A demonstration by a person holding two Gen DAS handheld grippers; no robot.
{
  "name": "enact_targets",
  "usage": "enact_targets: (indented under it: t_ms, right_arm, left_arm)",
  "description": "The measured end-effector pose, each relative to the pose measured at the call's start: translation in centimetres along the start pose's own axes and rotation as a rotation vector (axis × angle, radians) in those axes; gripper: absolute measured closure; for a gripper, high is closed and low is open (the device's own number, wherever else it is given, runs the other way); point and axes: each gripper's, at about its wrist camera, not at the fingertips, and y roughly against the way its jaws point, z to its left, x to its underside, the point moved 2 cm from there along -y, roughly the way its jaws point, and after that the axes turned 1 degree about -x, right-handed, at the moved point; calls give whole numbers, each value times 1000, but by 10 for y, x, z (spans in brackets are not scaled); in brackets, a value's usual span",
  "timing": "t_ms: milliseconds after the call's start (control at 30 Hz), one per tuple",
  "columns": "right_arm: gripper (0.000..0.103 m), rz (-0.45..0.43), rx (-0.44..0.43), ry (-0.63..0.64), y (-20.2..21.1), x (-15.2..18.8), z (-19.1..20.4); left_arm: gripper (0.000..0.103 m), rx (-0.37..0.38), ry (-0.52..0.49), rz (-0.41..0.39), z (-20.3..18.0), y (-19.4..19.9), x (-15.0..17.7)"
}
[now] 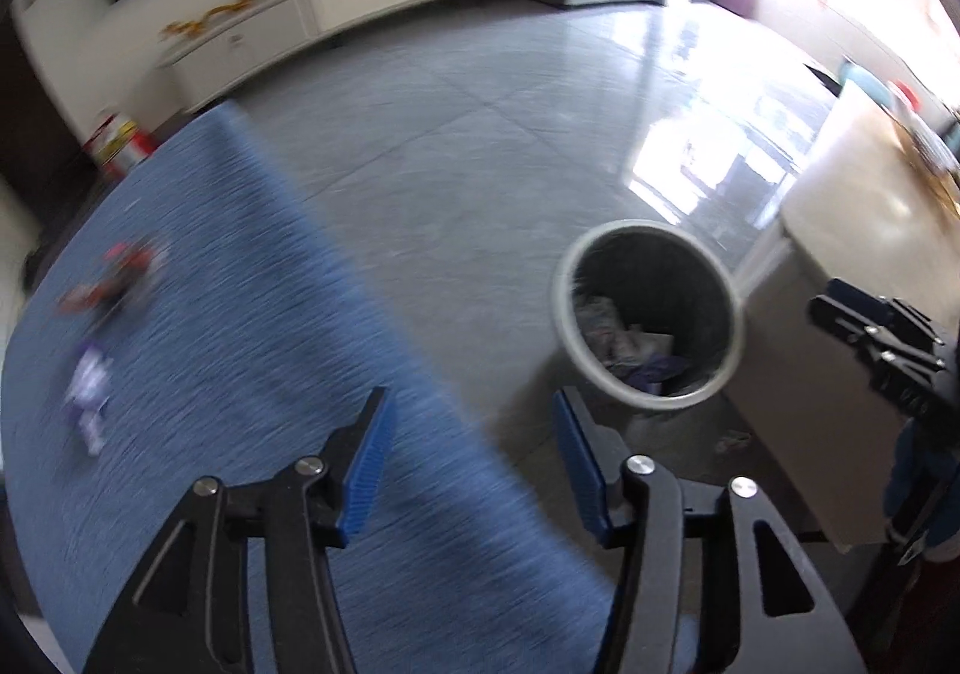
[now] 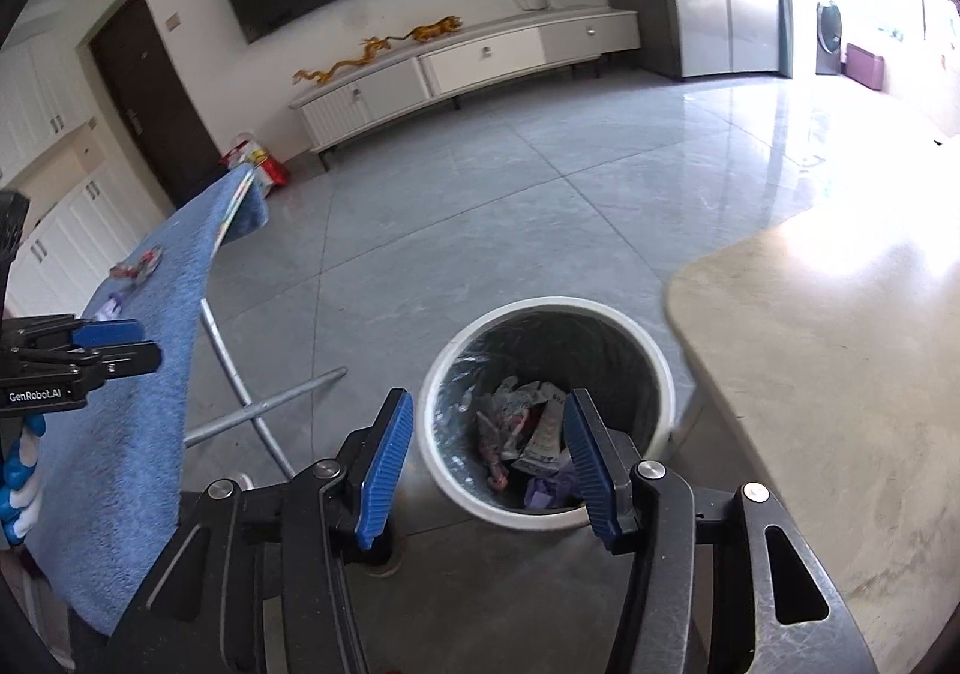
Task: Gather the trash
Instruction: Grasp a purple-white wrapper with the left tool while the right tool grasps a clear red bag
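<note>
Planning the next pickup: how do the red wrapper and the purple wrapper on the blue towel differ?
The red wrapper lies farther along the blue towel from the left hand-held gripper; the purple wrapper lies nearer. The red one looks crumpled and dark-mixed; the purple one paler with white patches, though blur hides detail. Both lie loose on the towel, outside the trash bin, ungrasped.

Left wrist view looks down over the blue worktop (image 1: 198,374); right wrist view sits above the bin (image 2: 543,416), lower centre. Both share bin (image 1: 651,314) and worktop (image 2: 120,434).
</note>
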Motion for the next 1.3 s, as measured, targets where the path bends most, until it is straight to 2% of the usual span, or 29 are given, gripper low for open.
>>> enact_targets:
  t_ms: [167, 367, 600, 833, 1100, 1300]
  right_arm:
    - [50, -7, -49, 85, 4, -13, 43]
    - [50, -11, -121, 224, 3, -41, 112]
    - [49, 15, -225, 379, -30, -82, 205]
    - [49, 73, -292, 535, -92, -109, 295]
    - [49, 146, -348, 623, -167, -126, 364]
    - [49, 177, -364, 663, -206, -131, 399]
  left_arm:
    - [50, -92, 105, -20, 73, 24, 31]
    - [50, -157, 245, -21, 157, 42, 56]
    - [50, -186, 320, -13, 226, 34, 48]
    - [50, -154, 280, 10, 254, 0, 26]
    - [51, -80, 264, 24, 269, -35, 13]
    - [65, -66, 270, 39, 280, -48, 20]
